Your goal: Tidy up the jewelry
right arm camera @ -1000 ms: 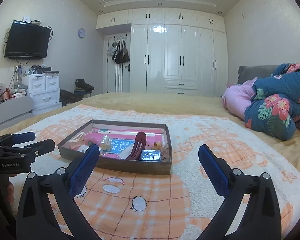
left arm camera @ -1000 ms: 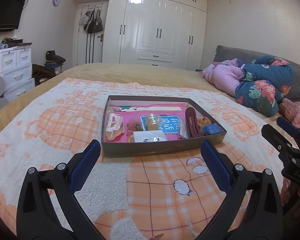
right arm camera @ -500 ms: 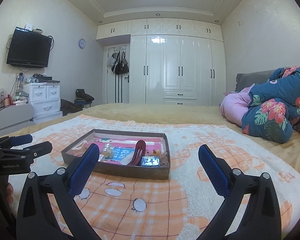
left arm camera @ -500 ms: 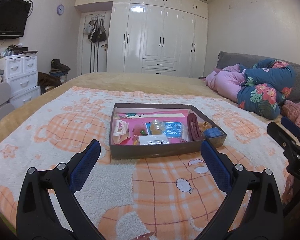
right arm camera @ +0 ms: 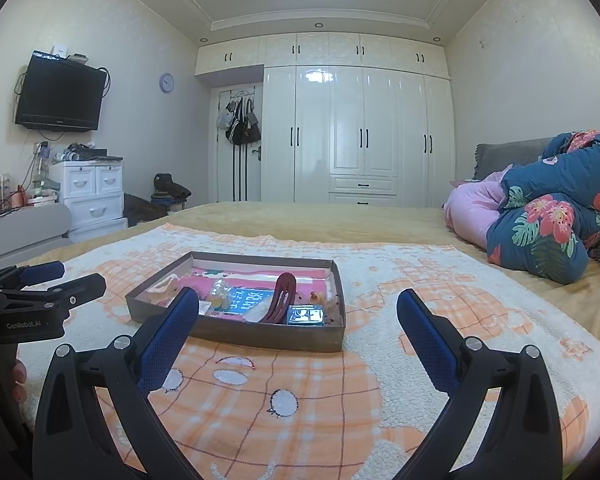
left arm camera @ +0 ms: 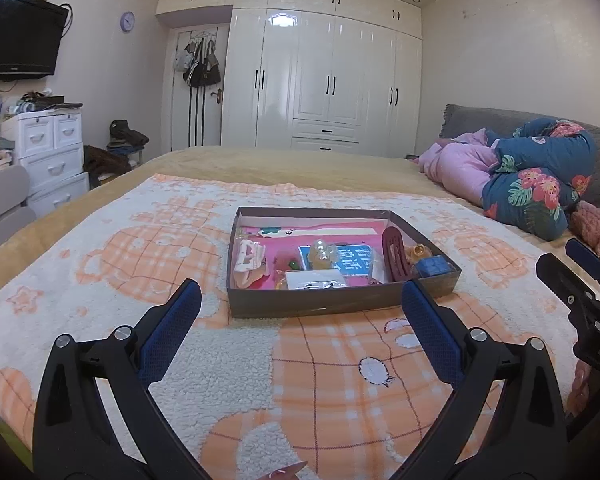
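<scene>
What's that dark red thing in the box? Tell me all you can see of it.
The dark red hair clip looks like glossy plastic, long and curved, with slots along its length. It stands propped at a tilt near the right side of the shallow cardboard tray, beside a small blue box. Neither gripper touches it.

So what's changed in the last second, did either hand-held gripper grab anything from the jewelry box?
No grab. Both cameras tilted up and drew back a little: the jewelry box sits lower and smaller in each view, with more ceiling showing. The left hand-held gripper and right hand-held gripper are open and empty, as before. The dark red hair clip and the box's other contents lie unmoved on the blanket.
</scene>
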A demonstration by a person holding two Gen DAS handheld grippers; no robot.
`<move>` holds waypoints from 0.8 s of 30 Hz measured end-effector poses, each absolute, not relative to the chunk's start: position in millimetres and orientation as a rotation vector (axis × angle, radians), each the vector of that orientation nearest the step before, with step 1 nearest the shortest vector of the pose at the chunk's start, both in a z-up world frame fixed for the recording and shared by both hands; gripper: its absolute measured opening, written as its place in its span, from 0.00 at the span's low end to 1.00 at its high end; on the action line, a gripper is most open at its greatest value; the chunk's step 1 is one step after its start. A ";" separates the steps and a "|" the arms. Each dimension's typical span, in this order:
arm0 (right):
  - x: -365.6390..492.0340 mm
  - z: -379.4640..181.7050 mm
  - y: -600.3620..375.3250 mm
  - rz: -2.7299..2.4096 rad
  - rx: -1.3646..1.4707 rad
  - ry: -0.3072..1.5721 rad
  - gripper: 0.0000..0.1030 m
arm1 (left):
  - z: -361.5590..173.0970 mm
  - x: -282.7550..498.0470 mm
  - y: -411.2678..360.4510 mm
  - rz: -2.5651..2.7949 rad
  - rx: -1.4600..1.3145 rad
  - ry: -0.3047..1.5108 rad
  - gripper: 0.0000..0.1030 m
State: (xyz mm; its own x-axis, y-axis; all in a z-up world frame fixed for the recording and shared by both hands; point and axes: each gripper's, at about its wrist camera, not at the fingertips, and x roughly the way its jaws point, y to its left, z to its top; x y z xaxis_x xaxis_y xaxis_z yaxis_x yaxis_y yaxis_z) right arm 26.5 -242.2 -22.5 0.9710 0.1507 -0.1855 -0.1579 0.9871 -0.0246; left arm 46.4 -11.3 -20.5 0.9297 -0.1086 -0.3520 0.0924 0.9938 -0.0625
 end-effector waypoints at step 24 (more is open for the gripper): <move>25.8 -21.8 -244.1 0.150 -0.036 0.177 0.94 | -20.6 46.2 -10.4 -0.102 -0.046 0.362 0.89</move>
